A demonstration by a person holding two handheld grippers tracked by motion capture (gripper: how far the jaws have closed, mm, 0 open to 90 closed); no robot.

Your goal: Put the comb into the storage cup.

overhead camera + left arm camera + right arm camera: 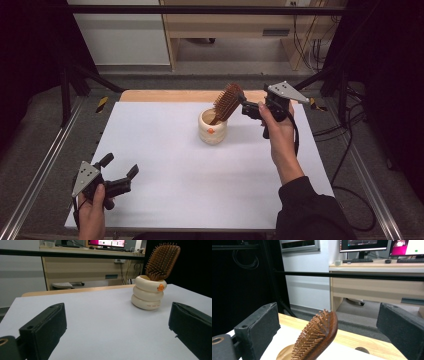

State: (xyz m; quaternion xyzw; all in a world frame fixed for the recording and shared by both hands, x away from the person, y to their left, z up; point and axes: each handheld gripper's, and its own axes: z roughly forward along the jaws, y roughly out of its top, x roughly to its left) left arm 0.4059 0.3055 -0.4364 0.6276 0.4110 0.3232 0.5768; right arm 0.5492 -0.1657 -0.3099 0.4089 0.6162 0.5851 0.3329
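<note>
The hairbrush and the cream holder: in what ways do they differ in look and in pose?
The hairbrush is brown wood with many bristles; the cream holder is smooth, shaped like stacked rings, with a small orange mark. The hairbrush leans tilted, head up, out of the top; the cream holder stands upright on the white table sheet. The hairbrush head is flat and oval; the cream holder is round and squat. Neither is gripped: the right gripper is open beside the brush head.

Even overhead light brightens the white table point(165, 150), surroundings fall dark, and all views look slightly soft.
</note>
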